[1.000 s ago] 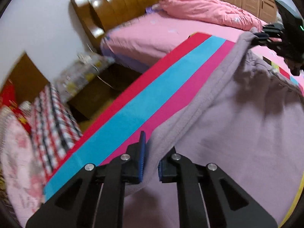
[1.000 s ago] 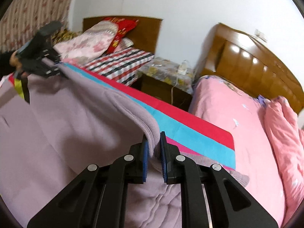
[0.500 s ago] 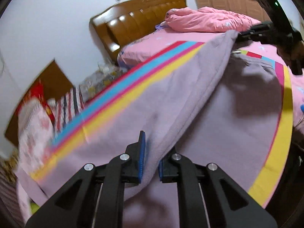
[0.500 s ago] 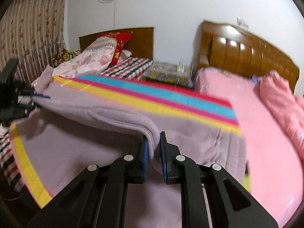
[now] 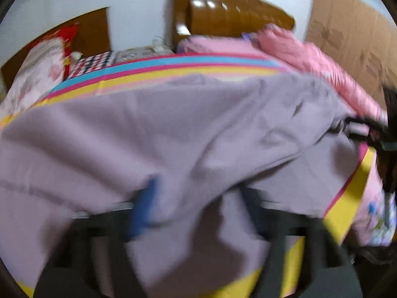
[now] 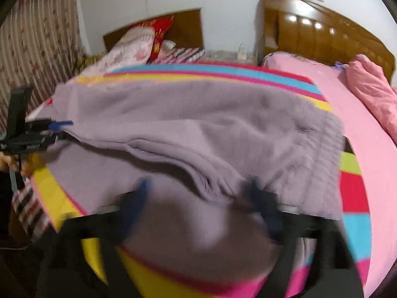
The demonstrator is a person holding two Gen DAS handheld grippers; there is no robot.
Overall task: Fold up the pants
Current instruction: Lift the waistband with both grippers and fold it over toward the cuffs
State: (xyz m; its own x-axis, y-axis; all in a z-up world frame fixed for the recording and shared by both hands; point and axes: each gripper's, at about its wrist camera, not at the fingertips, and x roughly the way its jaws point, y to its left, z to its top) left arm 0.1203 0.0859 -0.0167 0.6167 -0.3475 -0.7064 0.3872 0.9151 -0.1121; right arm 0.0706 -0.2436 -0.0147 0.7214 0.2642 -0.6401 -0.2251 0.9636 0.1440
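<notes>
The purple pants (image 6: 198, 124) lie folded over on the striped blanket (image 6: 223, 70), which is spread on the bed (image 6: 359, 129). Both tools have just been opening, and now they are spread wide. The left gripper (image 5: 196, 198) has a loose flap of pants between its jaws, but the pads do not press on it. The right gripper (image 6: 198, 193) has the bunched edge of the pants between its jaws, and it is let go too. What could go wrong? The top layer looks lumpy and puffed up near the tools, so it may slide back or settle crooked. A finger might also snag the soft cloth when it pulls away and drag the fold open. Both pictures are blurry, so the fingers are smeared and hard to see. I cannot tell if the edges line up. The near edge of the pants is hidden behind the tools.
</notes>
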